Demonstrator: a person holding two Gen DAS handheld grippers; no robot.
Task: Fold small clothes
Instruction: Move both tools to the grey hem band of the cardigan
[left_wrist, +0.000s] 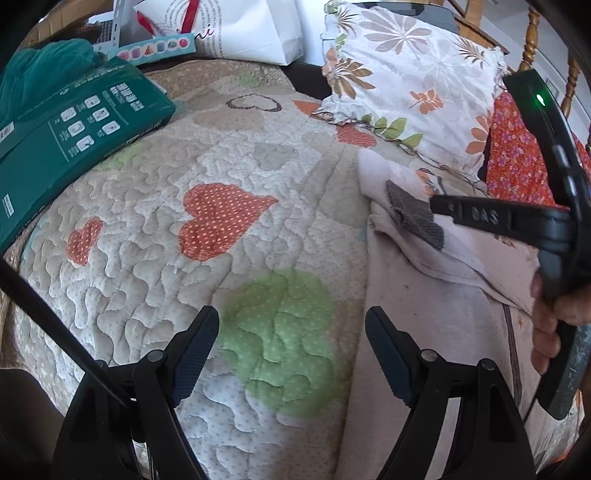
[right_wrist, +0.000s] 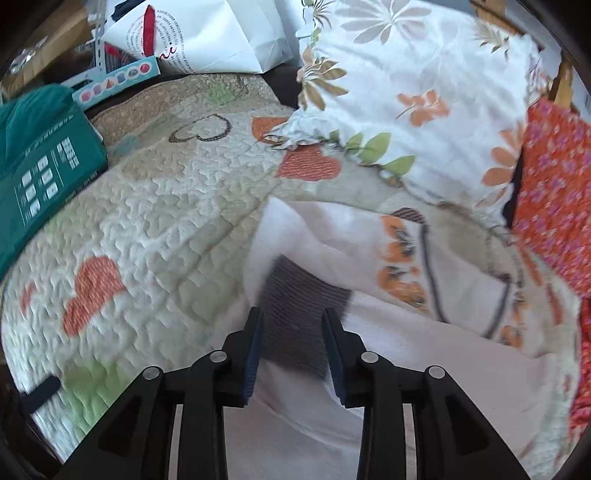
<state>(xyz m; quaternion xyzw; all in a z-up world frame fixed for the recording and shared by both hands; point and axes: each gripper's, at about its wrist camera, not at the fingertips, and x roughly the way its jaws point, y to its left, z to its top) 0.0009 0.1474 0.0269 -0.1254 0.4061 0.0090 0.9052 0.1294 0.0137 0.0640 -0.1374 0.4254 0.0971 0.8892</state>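
Observation:
A small pale pink garment (left_wrist: 436, 332) lies on the heart-patterned quilt (left_wrist: 229, 177), with a grey ribbed cuff (left_wrist: 413, 214) folded over its top. My left gripper (left_wrist: 291, 328) is open and empty, low over the quilt beside the garment's left edge. My right gripper (left_wrist: 443, 208) reaches in from the right, its tip at the grey cuff. In the right wrist view the right gripper (right_wrist: 293, 328) stands partly open just above the garment (right_wrist: 303, 417), the grey cuff (right_wrist: 299, 295) between and beyond its fingers. Orange butterfly prints (right_wrist: 399, 258) show on the folded part.
A green box (left_wrist: 66, 133) lies at the quilt's left edge. A floral pillow (left_wrist: 413, 74) and an orange flowered cloth (left_wrist: 517, 155) sit at the back right. A white paper bag (left_wrist: 251, 26) stands at the back. A wooden chair post (left_wrist: 532, 33) rises behind the pillow.

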